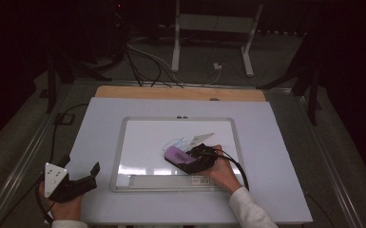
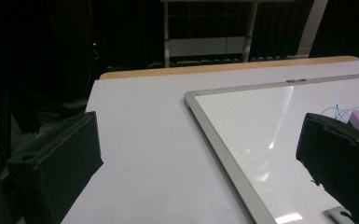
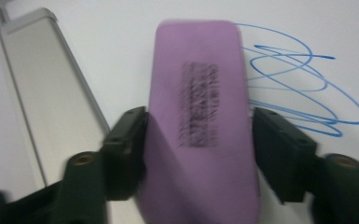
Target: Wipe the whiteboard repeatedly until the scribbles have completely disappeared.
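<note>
A dim room, seen from above: a white table with a wooden strip along its far edge. In the middle of the table lies a whiteboard with a silver frame and a shallow pen tray along its near edge. There are no true containers here; the tray is the nearest to one, and nothing can be made out lying in it.

At the near left corner of the table, a hand holds the left gripper, a black tool with a grey three-cornered plate on top. It sits well apart from the whiteboard's left frame. In the left gripper view its two black jaws stand wide apart with nothing between them, just bare table and the board's far left corner.

Toward the right of the whiteboard, a hand in a white sleeve holds the right gripper low over the board's near right part. Between its jaws lies a purple eraser, resting on the board surface. In the right gripper view the eraser is blurred and has a dark printed patch on top. The left jaw sits against the eraser's side, while a narrow gap shows at the right jaw, so the grip looks loose rather than pressed.

Just beyond the eraser, to the far right of it, is a blue scribble of looping marker lines.
</note>
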The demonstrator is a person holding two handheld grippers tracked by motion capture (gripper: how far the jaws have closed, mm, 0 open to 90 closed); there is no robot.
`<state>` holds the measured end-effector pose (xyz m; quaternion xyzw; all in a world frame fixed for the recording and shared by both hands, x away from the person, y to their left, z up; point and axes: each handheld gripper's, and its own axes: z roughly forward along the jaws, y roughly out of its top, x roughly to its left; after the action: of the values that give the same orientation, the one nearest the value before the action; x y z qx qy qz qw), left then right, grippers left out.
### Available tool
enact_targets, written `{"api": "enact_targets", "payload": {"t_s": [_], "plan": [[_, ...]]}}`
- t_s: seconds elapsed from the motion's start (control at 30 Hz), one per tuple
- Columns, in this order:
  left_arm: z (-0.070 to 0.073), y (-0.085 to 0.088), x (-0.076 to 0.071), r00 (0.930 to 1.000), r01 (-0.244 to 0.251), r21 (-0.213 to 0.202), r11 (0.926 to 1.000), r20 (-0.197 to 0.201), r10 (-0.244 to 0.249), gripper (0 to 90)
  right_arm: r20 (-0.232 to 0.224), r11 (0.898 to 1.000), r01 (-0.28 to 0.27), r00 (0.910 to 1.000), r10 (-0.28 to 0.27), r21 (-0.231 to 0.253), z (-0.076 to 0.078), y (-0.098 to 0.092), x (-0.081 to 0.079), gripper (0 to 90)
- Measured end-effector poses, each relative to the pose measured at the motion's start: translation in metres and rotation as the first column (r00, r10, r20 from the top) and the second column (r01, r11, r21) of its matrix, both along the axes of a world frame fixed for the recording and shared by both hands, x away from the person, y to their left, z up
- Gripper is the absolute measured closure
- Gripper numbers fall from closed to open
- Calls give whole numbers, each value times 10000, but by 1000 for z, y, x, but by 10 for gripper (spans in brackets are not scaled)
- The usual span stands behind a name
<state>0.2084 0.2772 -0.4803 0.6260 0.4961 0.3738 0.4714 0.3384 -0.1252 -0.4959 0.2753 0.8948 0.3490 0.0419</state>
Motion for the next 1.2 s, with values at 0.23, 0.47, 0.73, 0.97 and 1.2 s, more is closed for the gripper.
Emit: {"api": "enact_targets", "payload": {"t_s": [0.23,0.47,0.73,0.97,1.2], "plan": [[0,0,0,10000,-8,9,10000,-6,8,7,10,9951,448,9990,-451,878,6,-1,4,224],[0,-1,1,10000,25,3,10000,21,-25,7,-885,9925,557,9950,-461,1088,0,2,12,408],[0,-1,1,10000,28,13,10000,17,-28,7,-957,9938,476,9947,-380,1000,1,5,12,420],[0,-1,1,10000,24,5,10000,17,-24,7,-847,9947,357,9960,-276,963,-2,13,11,363],[0,-1,1,10000,21,-2,10000,20,-21,7,-764,9964,251,9969,-189,810,-2,16,10,406]]}}
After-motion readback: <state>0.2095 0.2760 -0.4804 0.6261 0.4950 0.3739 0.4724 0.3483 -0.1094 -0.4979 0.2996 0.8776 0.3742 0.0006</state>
